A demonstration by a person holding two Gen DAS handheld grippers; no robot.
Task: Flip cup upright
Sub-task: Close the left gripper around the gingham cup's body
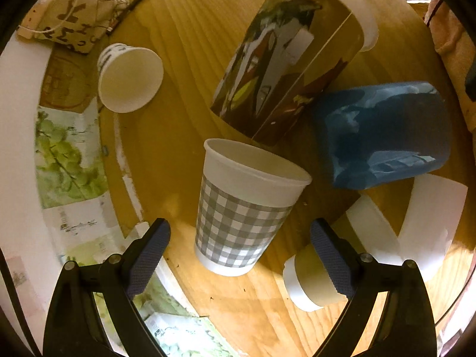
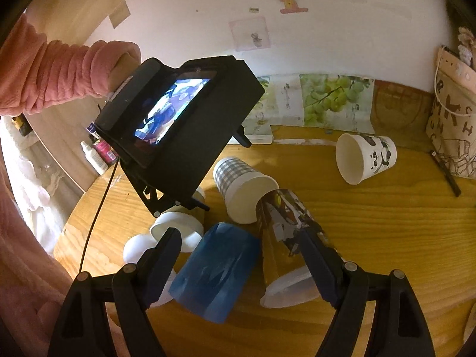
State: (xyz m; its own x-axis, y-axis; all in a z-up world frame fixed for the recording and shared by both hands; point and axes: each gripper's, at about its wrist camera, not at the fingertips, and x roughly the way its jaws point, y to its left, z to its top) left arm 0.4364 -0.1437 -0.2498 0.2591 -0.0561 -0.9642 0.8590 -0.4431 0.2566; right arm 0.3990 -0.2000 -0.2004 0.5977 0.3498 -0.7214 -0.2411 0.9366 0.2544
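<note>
Gingham cup point(image 1: 250, 208) on its side between the wide-spread left gripper point(image 1: 239, 255) fingers — untouched, right gripper point(image 2: 241, 267) wide too

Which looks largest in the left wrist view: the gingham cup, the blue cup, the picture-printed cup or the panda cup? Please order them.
1. Picture-printed cup, the longest.
2. Blue cup and gingham cup look alike; the gingham one is nearest the camera, so I leave them unranked.
3. Panda cup, smallest, though also farthest.

We read only scattered brown letters on the paper bag point(image 2: 452, 125) — "K", "H", "C" — forming no whole word.
</note>
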